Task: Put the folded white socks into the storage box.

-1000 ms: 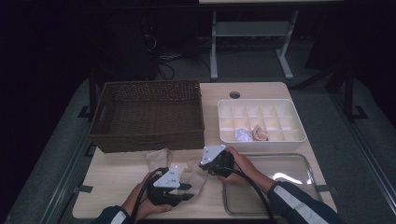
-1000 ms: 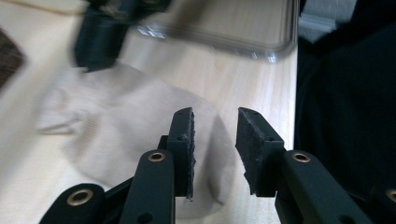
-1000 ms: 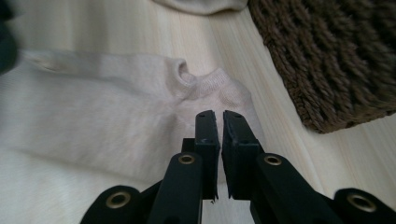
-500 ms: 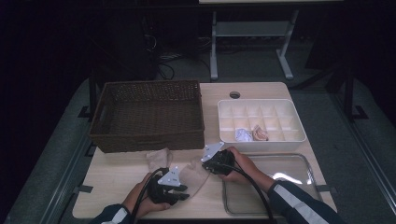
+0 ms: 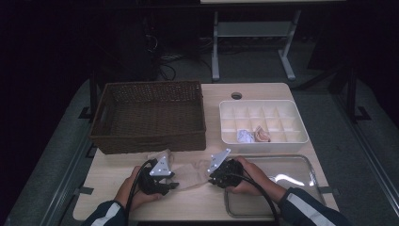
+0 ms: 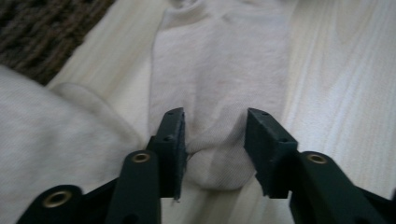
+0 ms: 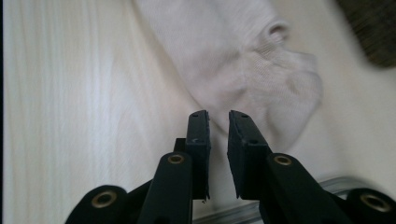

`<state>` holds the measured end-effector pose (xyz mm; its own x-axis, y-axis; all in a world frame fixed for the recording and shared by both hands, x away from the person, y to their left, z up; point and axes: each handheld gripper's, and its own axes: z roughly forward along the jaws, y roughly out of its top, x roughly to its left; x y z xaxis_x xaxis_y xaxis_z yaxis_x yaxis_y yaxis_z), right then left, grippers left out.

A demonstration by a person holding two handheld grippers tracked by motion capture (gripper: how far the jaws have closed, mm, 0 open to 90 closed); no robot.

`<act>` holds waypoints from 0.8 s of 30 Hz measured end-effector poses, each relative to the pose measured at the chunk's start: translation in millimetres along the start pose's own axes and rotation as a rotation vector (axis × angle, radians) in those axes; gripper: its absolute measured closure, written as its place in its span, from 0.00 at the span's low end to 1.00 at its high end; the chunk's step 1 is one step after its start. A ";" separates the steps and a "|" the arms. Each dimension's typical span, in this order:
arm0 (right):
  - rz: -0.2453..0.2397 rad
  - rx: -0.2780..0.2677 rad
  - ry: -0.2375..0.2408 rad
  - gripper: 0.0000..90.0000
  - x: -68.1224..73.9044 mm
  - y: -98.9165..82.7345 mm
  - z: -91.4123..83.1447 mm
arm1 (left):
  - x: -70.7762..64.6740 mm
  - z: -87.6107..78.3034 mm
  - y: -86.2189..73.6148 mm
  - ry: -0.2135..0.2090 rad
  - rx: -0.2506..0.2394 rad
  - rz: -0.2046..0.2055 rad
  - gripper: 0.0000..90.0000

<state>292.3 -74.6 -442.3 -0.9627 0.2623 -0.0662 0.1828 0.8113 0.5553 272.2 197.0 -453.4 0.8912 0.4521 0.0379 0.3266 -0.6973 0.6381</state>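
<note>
Just in front of the wicker basket (image 5: 149, 117), a pale sock (image 6: 219, 84) lies flat on the worktop (image 5: 108, 172). My left tongs (image 6: 215, 140) have just been opening around its toe; my right tongs (image 7: 218, 126), nearly closed, grip nothing. I should pinch one layer cleanly, low.

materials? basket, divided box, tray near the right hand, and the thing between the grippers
Basket: dark woven wicker or rattan look, matte; weave visible.
Divided box: white plastic, probably; smooth moulded partitions.
Tray: metal, likely steel; shiny glare on it.
Sock: pale knit fabric, cotton-like; fine ribbing, soft folds.
</note>
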 end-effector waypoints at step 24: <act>-0.022 0.037 -0.019 0.93 -10.1 1.8 11.8 | 5.4 0.6 -2.3 0.047 0.025 -0.007 0.63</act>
<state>304.7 -69.6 -450.5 -0.9628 0.2535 -0.0941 0.1690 0.8358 0.5223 276.4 200.8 -455.1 0.8734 0.4819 0.0698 0.3408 -0.7074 0.6192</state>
